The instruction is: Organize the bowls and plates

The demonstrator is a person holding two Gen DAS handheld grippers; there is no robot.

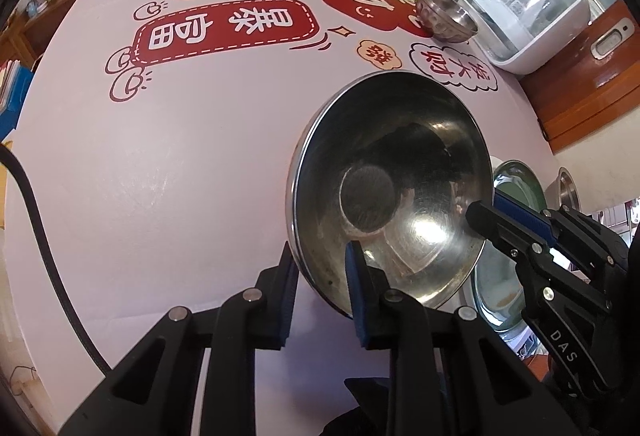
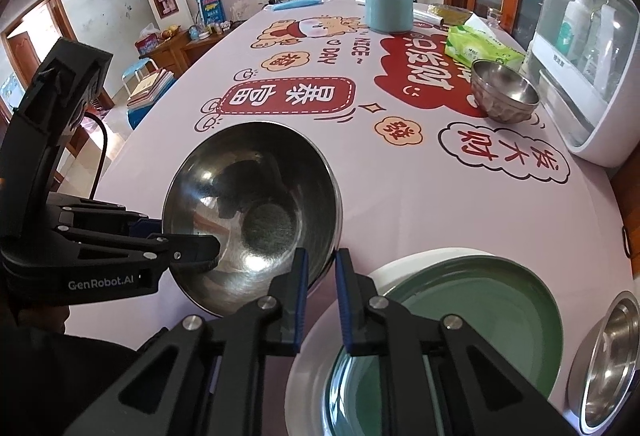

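Note:
A large steel bowl [image 1: 400,163] [image 2: 256,203] sits tilted over the pink printed tablecloth, held at two sides. My left gripper [image 1: 322,276] is shut on its near rim, one pad inside and one outside. My right gripper [image 2: 322,276] is shut on the opposite rim. Each gripper also shows in the other's view, the right gripper [image 1: 486,213] and the left gripper [image 2: 192,250]. A green plate [image 2: 480,300] lies on a white plate [image 2: 304,376] just right of the bowl. Beside them is a second steel bowl [image 2: 608,360]. A small steel bowl [image 2: 504,91] stands farther back.
A teal canister [image 2: 390,1], a green tissue pack [image 2: 480,47] and a white lidded appliance [image 2: 588,75] line the far and right side of the table. A black cable [image 1: 36,220] hangs off the left edge.

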